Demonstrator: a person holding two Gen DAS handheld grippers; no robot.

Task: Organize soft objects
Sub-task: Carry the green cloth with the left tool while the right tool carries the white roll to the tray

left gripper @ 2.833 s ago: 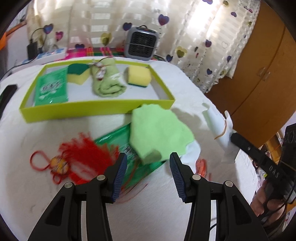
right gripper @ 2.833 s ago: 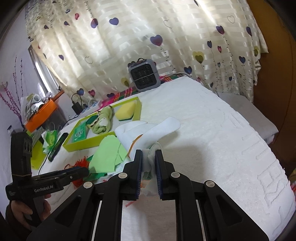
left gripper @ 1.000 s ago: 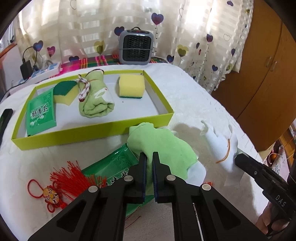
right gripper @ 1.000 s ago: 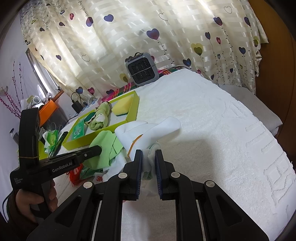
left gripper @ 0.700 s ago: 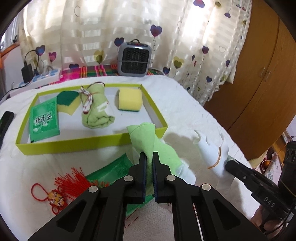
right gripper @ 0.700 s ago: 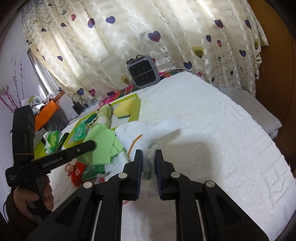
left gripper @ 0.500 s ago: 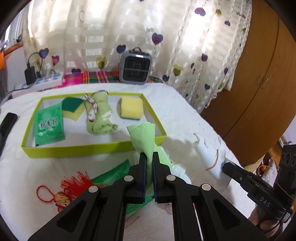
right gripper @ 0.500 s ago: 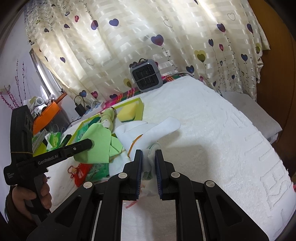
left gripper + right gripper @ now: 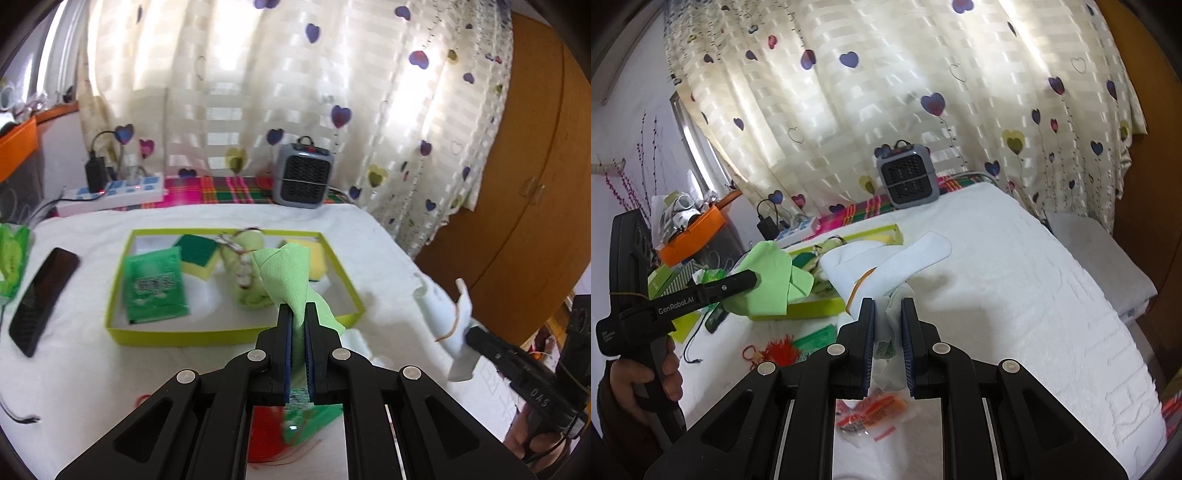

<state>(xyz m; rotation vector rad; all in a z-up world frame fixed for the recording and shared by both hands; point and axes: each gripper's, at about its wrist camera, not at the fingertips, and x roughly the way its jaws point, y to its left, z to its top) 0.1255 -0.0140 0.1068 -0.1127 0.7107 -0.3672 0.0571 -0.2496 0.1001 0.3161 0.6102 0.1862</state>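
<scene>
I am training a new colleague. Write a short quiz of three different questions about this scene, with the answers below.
1. True or false: the left gripper is shut on the green cloth.
2. Multiple choice: what does the right gripper hold? A) yellow sponge B) white cloth C) phone
3. Fill in: the rolled green towel lies inside the ____ tray.

Key: 1 true; 2 B, the white cloth; 3 yellow-green.
</scene>
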